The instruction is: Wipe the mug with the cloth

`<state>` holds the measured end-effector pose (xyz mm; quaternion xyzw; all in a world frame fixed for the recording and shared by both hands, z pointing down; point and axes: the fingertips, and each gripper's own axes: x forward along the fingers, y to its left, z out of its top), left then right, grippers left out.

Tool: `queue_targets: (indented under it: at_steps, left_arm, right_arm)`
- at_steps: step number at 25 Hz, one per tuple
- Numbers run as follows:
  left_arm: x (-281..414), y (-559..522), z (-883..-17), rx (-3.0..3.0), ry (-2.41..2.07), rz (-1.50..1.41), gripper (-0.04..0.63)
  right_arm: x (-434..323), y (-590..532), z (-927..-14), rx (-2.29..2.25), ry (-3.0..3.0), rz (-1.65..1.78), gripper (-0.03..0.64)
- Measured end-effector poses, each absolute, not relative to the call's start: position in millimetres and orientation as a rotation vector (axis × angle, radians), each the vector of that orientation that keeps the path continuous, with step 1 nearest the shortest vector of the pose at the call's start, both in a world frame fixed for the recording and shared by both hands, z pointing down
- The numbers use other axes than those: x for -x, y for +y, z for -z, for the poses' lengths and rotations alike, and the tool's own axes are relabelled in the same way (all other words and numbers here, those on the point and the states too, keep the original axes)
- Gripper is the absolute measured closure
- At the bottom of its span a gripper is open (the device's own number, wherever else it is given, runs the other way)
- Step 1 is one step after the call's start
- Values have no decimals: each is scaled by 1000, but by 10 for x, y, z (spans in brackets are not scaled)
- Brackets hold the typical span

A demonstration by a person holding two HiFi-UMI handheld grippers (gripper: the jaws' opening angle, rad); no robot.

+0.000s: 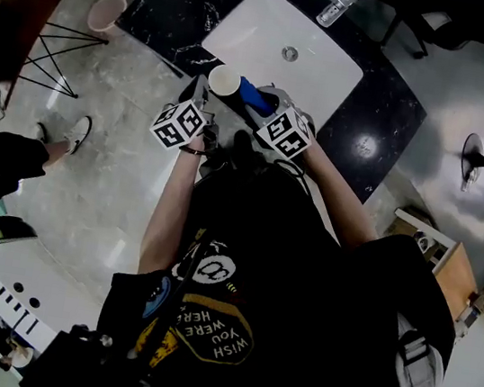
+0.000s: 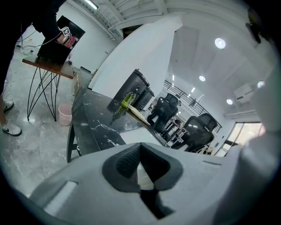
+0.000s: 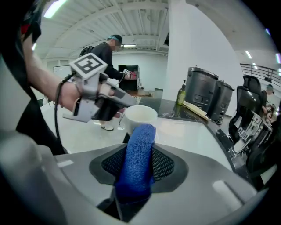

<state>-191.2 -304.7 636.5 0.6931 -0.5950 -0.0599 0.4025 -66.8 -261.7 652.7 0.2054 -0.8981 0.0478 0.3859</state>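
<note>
Cloth (image 3: 140, 151), blue and rolled into a thick wad, is clamped between the pads of the right gripper (image 3: 139, 166), whose jaws stand partway apart around it. The wad sticks out past the jaw tips. Its rounded end lies against the side of the mug (image 3: 138, 115), below the rim, on the side nearest this gripper. The mug is white, with its open mouth facing up. In the head view it shows over the near corner of the white basin (image 1: 321, 68) set into the black marble counter (image 1: 391, 112).

The left gripper (image 1: 205, 93) has the mug from the other side. In the right gripper view its jaws reach in at the mug's handle, and in the left gripper view the pads are pressed onto a sliver of white.

Seen from the head view, the two grippers come in side by side with their marker cubes close together. The mug is just ahead of the left one, and the cloth lies between the mug and the right one. A clear bottle (image 1: 338, 5) shows beyond the basin, well apart from the mug. A pink bin (image 1: 107, 12) stands on the floor to the left of the counter.
</note>
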Motion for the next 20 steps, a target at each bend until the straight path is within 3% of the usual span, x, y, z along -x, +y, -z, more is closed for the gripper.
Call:
queue_targets:
  at_steps: [4, 8, 11, 20]
  left_arm:
    - [1900, -3030, -6357, -1774, -1476, 154, 592]
    - [1873, -3019, -6359, -1779, -1479, 140, 592]
    - [1866, -3024, -6330, -1800, -1483, 144, 592]
    - [1796, -3045, -6231, -1877, -1466, 172, 592]
  right_arm:
    - [662, -2410, -6506, -470, -2292, -94, 469]
    - [505, -3042, -6467, -778, -2249, -218, 469]
    - [597, -3232, -6516, -770, -2219, -181, 469]
    - [508, -2568, -6415, -641, -2290, -105, 469]
